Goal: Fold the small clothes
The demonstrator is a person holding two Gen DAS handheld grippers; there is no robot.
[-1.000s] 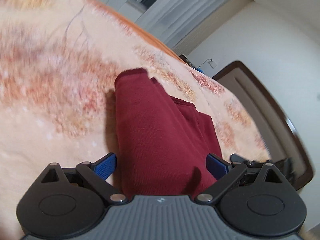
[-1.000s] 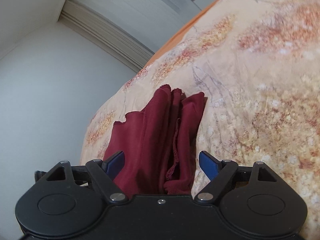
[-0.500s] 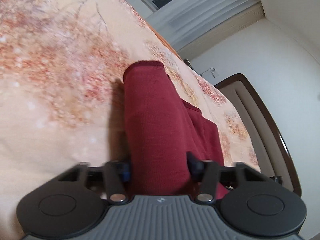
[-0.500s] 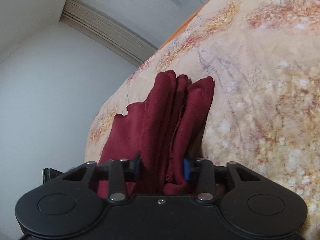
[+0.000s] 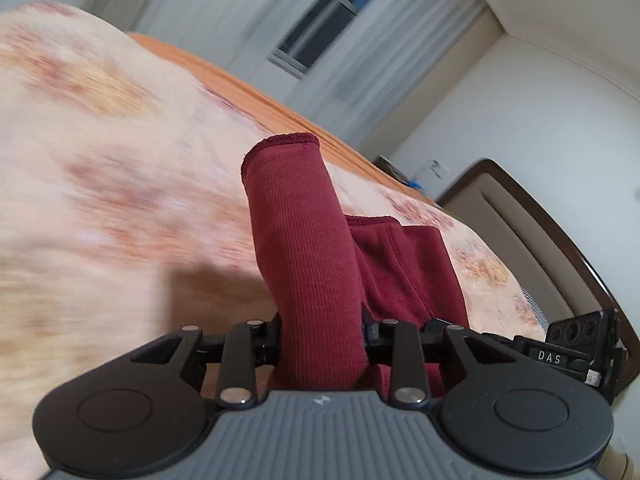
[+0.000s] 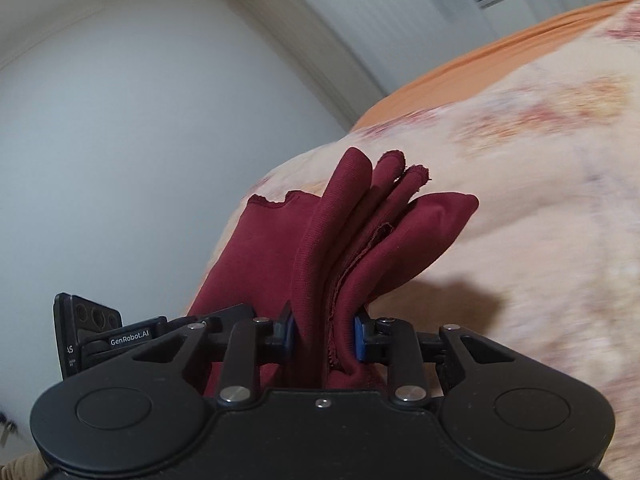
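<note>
A dark red ribbed garment (image 5: 308,248) lies folded on a floral bedspread (image 5: 100,184). My left gripper (image 5: 322,330) pinches one end of it, its jaws still closing on the cloth, and a rolled band of fabric stands up from the pads toward a hemmed edge. My right gripper (image 6: 323,330) grips the other end of the dark red garment (image 6: 360,232), jaws also closing, with several bunched layers pressed between the blue pads (image 6: 359,338). Each view shows the other gripper at its edge: the right gripper (image 5: 576,354) and the left gripper (image 6: 90,330).
The floral bedspread (image 6: 540,208) has an orange border (image 6: 460,68) along its far side. A dark-framed padded headboard (image 5: 540,236) stands at the right of the left wrist view. White curtains (image 5: 360,40) and a window (image 5: 320,32) lie beyond the bed. A grey wall (image 6: 140,140) is at left.
Both grippers went from wide open around the garment to shut on it. Both have since lifted, raising the cloth ends off the bedspread; the room's walls and window now show more.
</note>
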